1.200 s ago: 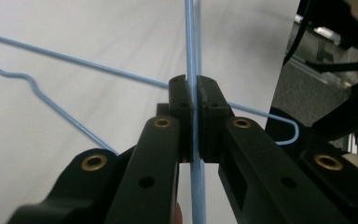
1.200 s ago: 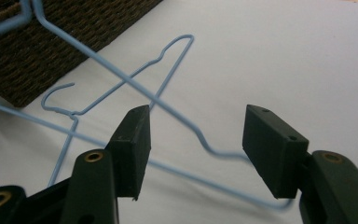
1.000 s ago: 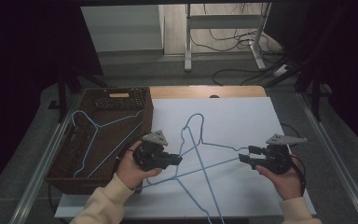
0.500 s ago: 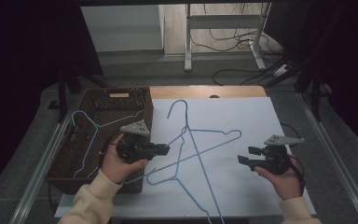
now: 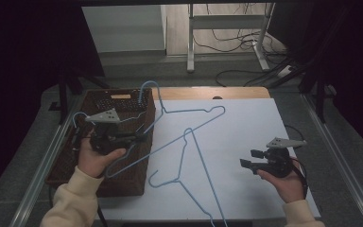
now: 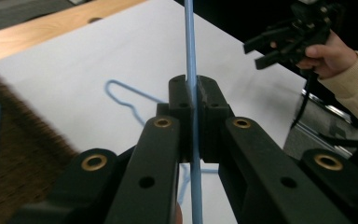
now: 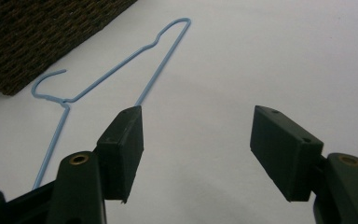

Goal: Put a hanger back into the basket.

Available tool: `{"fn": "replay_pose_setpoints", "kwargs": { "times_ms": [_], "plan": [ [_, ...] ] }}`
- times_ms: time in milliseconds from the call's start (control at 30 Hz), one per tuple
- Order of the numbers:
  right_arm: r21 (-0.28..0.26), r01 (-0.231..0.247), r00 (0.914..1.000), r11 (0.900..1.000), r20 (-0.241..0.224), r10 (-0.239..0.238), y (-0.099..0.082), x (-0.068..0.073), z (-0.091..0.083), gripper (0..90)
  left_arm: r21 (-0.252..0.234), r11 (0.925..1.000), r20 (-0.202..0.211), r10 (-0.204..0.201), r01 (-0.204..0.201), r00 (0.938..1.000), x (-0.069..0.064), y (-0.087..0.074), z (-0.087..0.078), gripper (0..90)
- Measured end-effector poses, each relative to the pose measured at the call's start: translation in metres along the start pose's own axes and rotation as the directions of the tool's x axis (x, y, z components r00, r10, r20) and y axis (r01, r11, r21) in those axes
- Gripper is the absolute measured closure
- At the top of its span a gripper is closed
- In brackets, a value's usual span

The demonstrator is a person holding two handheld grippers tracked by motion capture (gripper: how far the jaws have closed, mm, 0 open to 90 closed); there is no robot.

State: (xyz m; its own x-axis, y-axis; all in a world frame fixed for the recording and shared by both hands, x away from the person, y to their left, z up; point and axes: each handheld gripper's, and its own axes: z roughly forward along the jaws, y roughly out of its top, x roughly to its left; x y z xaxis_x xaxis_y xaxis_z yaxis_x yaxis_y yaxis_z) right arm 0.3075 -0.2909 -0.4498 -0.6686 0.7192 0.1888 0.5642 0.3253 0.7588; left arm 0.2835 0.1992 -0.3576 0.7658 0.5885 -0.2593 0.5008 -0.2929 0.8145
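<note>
My left gripper (image 5: 139,136) hovers over the brown wicker basket (image 5: 118,99), shut on the wire of a blue hanger (image 5: 194,110). The hanger tilts up, with its hook above the basket's far corner. In the left gripper view the jaws (image 6: 192,93) pinch that thin blue wire (image 6: 189,37) between them. A second blue hanger (image 5: 207,179) lies flat on the white sheet (image 5: 255,127). My right gripper (image 5: 246,164) is held at the sheet's right side, open; its jaws have just been opening, with nothing between them (image 7: 198,144).
A third blue hanger (image 5: 78,117) lies inside the basket at the table's left. In the right gripper view the flat hanger (image 7: 121,65) points toward the basket corner (image 7: 51,32). A wooden table edge (image 5: 208,93) runs behind the sheet. Cables trail on the floor beyond.
My left gripper has carried the hanger left and upward, from the sheet's middle to above the basket. The hanger's far end has drawn away from the right gripper, which stayed in place.
</note>
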Motion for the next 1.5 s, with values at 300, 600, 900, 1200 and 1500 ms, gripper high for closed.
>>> {"fn": "replay_pose_setpoints", "kwargs": {
  "times_ms": [300, 600, 900, 1200, 1500],
  "plan": [
    [0.016, 0.005, 1.0, 0.9999, -0.001, -0.005, -0.001, 0.0, 0.003, 34.4, -0.044, 0.9961, -0.073, -0.079, 0.076, 0.9942, 0.031, -0.019, -0.03, 86.6],
    [0.021, 0.006, 1.0, 0.9998, 0.0, -0.006, -0.001, 0.0, 0.004, 34.2, -0.094, 0.985, -0.136, -0.157, 0.145, 0.9782, 0.057, -0.043, -0.061, 86.6],
    [0.013, 0.001, 1.0, 0.9999, -0.001, -0.001, -0.002, -0.001, 0.003, 34.0, -0.135, 0.9723, -0.185, -0.214, 0.191, 0.9592, 0.071, -0.062, -0.083, 86.6],
    [0.014, 0.006, 1.0, 0.9999, -0.002, -0.006, -0.001, -0.001, 0.004, 33.1, -0.158, 0.9598, -0.217, -0.263, 0.232, 0.94, 0.084, -0.077, -0.09, 86.6],
    [0.014, 0.008, 1.0, 0.9999, -0.002, -0.008, -0.002, -0.001, 0.004, 32.5, -0.157, 0.9516, -0.239, -0.296, 0.264, 0.9249, 0.096, -0.084, -0.088, 86.6]
  ]
}}
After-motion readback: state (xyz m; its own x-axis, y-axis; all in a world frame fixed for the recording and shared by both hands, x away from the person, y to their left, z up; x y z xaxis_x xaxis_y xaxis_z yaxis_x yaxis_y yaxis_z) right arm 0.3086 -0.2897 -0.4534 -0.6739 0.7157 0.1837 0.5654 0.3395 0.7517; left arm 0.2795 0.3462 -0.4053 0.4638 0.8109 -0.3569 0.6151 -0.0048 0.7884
